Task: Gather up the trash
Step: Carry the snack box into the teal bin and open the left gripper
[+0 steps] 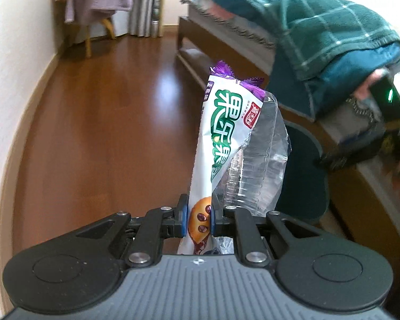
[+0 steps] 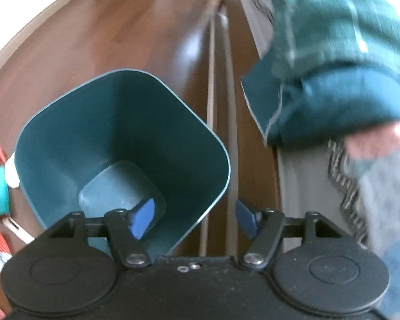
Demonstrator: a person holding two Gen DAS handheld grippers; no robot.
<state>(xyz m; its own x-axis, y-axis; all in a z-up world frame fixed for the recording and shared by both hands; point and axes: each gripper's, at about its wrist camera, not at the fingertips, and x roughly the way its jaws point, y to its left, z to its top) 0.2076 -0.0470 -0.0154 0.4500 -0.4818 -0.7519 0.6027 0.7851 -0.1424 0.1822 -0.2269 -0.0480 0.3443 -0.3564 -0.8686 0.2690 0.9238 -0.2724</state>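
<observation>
Two claws are working at once, each for its own reason. Nearest the left wrist camera, the left claw (image 1: 198,220) is pinching the lower end of a snack wrapper (image 1: 221,122), blue pads pressed against it, so the empty white-and-purple packet is standing up ahead of the fingers with a crumpled clear plastic tray (image 1: 256,168) poking from its torn side; gripping it low is keeping both pieces together as one bundle. Beyond it, the wooden floor (image 1: 98,112) is stretching toward a bed (image 1: 226,40) draped in a teal checked blanket (image 1: 320,34). The right claw (image 2: 196,220) is hanging spread, nothing between its pads, directly over a teal bin (image 2: 120,122) standing on the floor beside the bed frame; its bottom looks bare, so the wrapper is probably heading there next.
</observation>
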